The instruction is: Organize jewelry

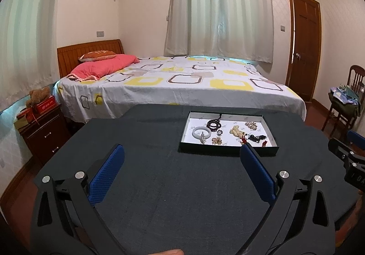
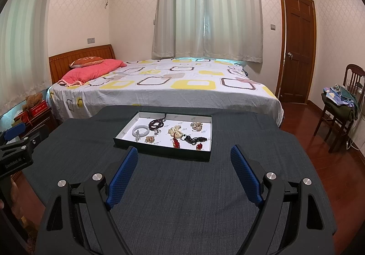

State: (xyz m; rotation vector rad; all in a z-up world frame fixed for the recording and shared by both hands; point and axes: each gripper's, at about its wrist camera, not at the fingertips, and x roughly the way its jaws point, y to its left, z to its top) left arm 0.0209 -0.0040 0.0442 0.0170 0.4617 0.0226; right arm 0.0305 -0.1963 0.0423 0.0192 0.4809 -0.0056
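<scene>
A shallow dark box with a white floor (image 1: 228,152) (image 2: 164,155) sits on the dark cloth table (image 1: 159,186) (image 2: 182,198). It holds several jewelry pieces: a white bangle (image 1: 200,132) (image 2: 141,130), a dark bead bracelet (image 1: 213,123) (image 2: 156,123), cream and gold bead clusters (image 1: 237,130) (image 2: 174,130), a black knotted piece (image 2: 195,139) and red charms (image 2: 176,143). My left gripper (image 1: 182,156) is open and empty, held back from the box. My right gripper (image 2: 184,158) is open and empty, just short of the box's near wall.
A bed (image 1: 182,81) with a patterned sheet stands behind the table. A nightstand (image 1: 43,131) is at the left, a chair with clothes (image 2: 340,104) at the right, a wooden door (image 2: 296,45) beyond. The right gripper's body shows at the left wrist view's right edge (image 1: 349,159).
</scene>
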